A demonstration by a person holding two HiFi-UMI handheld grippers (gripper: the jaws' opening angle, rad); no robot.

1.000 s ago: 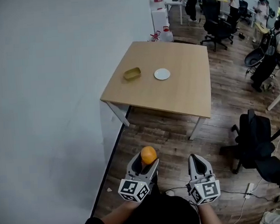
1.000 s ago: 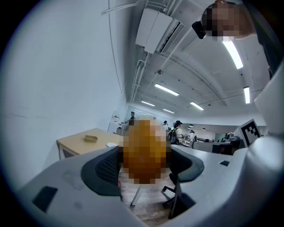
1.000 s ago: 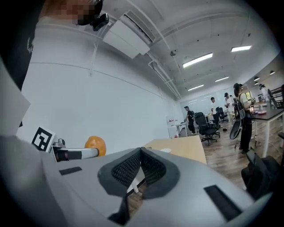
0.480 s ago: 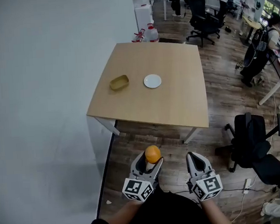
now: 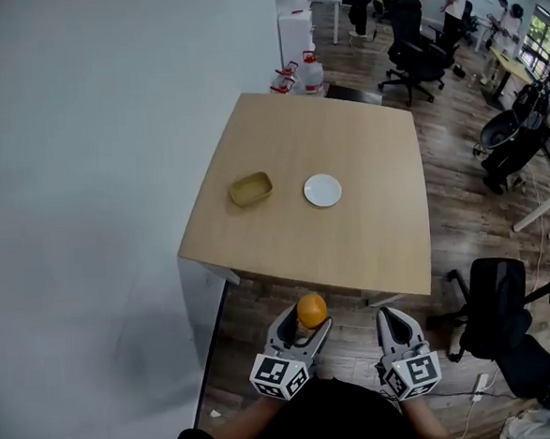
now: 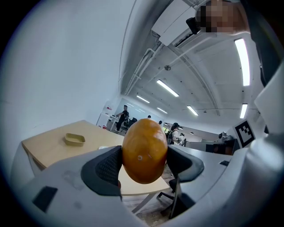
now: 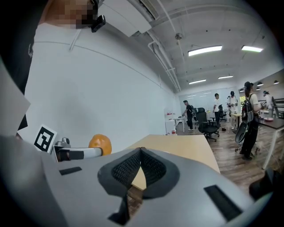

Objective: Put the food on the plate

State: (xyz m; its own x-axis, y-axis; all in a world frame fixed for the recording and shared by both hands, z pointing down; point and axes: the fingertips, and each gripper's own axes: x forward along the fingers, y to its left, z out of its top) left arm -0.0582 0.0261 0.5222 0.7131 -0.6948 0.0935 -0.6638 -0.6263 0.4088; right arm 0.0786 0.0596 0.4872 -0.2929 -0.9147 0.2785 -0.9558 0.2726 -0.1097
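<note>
My left gripper (image 5: 307, 320) is shut on an orange fruit (image 5: 311, 310), held above the floor just short of the wooden table's near edge (image 5: 307, 279). In the left gripper view the orange (image 6: 144, 150) fills the gap between the dark pads. A small white plate (image 5: 323, 190) lies near the table's middle, with a shallow yellow tray (image 5: 250, 189) to its left. The tray (image 6: 74, 139) also shows far off in the left gripper view. My right gripper (image 5: 398, 323) hangs beside the left one, its pads (image 7: 141, 170) pressed together with nothing held. The orange (image 7: 100, 144) appears at its left.
A white wall (image 5: 94, 180) runs along the table's left side. Black office chairs stand at right (image 5: 496, 316) and beyond the table (image 5: 412, 59). Water jugs (image 5: 310, 73) sit by the far corner. Several people stand at desks in the background. Cables (image 5: 480, 397) lie on the wooden floor.
The table has come nearer and now lies just ahead of both grippers. The left gripper still holds the orange; the right stays shut.
</note>
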